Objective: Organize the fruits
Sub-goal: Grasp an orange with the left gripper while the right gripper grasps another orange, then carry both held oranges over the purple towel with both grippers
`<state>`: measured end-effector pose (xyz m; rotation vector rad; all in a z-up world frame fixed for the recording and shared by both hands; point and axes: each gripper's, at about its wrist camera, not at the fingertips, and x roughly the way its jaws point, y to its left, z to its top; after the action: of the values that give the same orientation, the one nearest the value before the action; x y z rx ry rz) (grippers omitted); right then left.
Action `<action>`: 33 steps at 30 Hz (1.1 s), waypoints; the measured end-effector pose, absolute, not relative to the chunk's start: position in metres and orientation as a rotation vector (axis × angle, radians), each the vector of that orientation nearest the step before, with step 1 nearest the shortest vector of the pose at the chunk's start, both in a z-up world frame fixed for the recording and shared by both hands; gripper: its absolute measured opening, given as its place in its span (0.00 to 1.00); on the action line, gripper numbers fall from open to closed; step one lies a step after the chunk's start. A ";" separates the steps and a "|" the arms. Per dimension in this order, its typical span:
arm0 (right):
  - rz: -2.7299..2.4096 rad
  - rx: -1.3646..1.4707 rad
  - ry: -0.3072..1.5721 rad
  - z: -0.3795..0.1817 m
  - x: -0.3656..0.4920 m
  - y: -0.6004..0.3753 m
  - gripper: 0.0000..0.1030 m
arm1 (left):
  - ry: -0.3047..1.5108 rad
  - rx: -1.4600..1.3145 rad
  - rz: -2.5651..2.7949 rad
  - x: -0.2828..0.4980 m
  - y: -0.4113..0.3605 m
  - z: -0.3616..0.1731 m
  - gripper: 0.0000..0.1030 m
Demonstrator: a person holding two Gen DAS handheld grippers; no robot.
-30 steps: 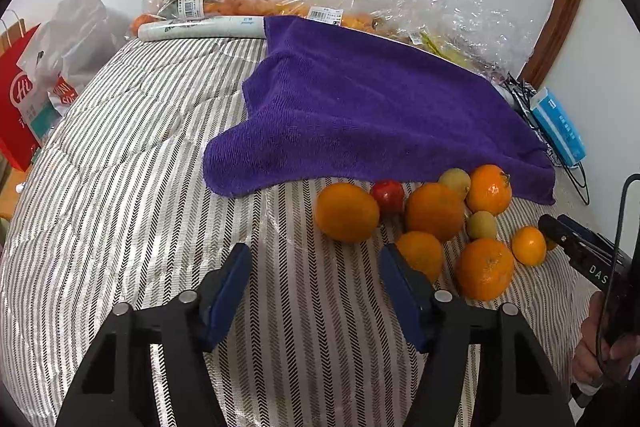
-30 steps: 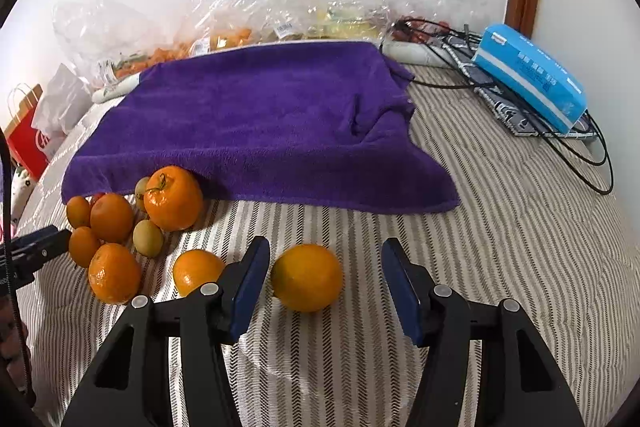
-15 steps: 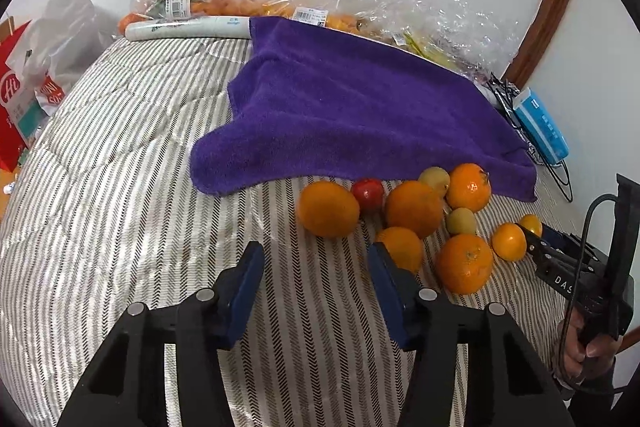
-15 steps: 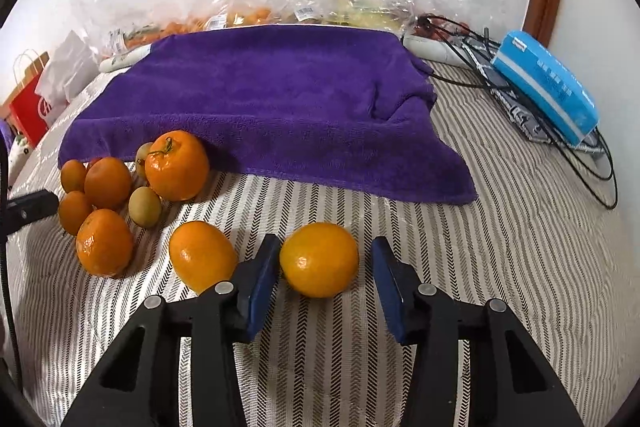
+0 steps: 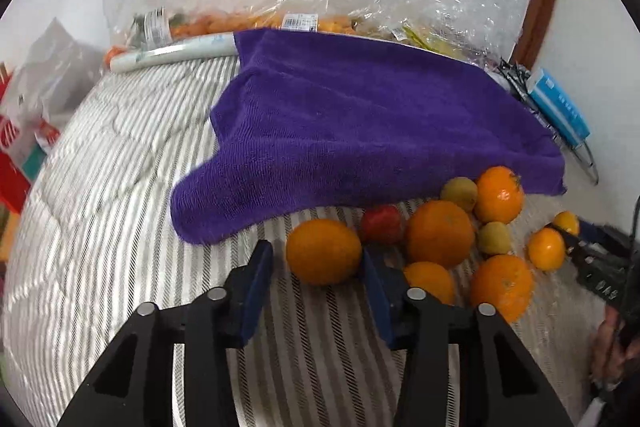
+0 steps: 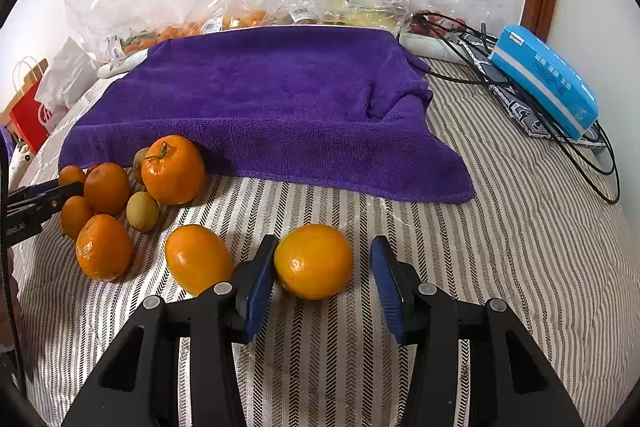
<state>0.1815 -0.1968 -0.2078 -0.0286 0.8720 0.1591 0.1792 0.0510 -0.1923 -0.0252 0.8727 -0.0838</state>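
Oranges on striped bed, one between each hand-held gripper's pads.
Left hand-held gripper (image 5: 316, 259), angled down, jaws closing around orange (image 5: 323, 251), left pad apart; right hand-held gripper (image 6: 323, 267) brackets yellow-orange fruit (image 6: 313, 261), right pad apart, beside purple towel (image 6: 272, 107).

Oranges (image 6: 313, 261), small green fruits (image 6: 142, 211), red fruit (image 5: 381, 223) clustered beside purple towel (image 6: 272, 107).

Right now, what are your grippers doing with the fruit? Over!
Left gripper closing around round orange. Right gripper open, straddling yellow-orange citrus. Fruit cluster crowds the left one.
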 end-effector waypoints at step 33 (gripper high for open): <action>0.219 -0.006 0.743 -0.160 0.168 -0.190 0.34 | 0.794 -0.166 -0.129 0.165 0.058 -0.150 0.33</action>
<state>0.1684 -0.1898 -0.1604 -0.0061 0.7426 0.2193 0.1648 0.0583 -0.1501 -0.1665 0.7943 -0.1289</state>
